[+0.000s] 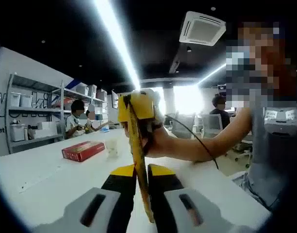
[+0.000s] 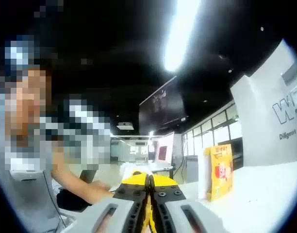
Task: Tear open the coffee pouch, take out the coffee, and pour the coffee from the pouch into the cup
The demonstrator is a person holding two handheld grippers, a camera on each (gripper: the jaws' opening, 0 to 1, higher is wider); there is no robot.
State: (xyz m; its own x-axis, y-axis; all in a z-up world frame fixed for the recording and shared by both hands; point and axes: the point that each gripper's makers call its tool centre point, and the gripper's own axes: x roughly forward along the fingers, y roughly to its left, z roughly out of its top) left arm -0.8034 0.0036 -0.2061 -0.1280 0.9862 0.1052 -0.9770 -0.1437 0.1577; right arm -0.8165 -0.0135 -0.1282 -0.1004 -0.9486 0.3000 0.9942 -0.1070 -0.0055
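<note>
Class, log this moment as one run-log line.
left gripper: shut on coffee pouch | right gripper: shut on coffee pouch | cup: on table

Thin, flat foil-like yellow coffee pouch (image 1: 137,160), seen edge-on, faintly glossy, pinched between jaws of left gripper (image 1: 141,174). Same gripper: matt grey plastic shells with slots, black jaw bodies, yellow tips of smooth plastic. Right gripper (image 2: 149,187) alike: grey matt shells, black parts studded with small screws, yellow tips closed on a yellow sliver. Smooth white table (image 1: 51,179), slightly sheeny under the strip lights. Red box (image 1: 83,150) near its far left edge, cardboard-looking, satin. Translucent plastic cup (image 1: 112,147) just beside. Upright yellow printed carton (image 2: 220,171), glossy.
</note>
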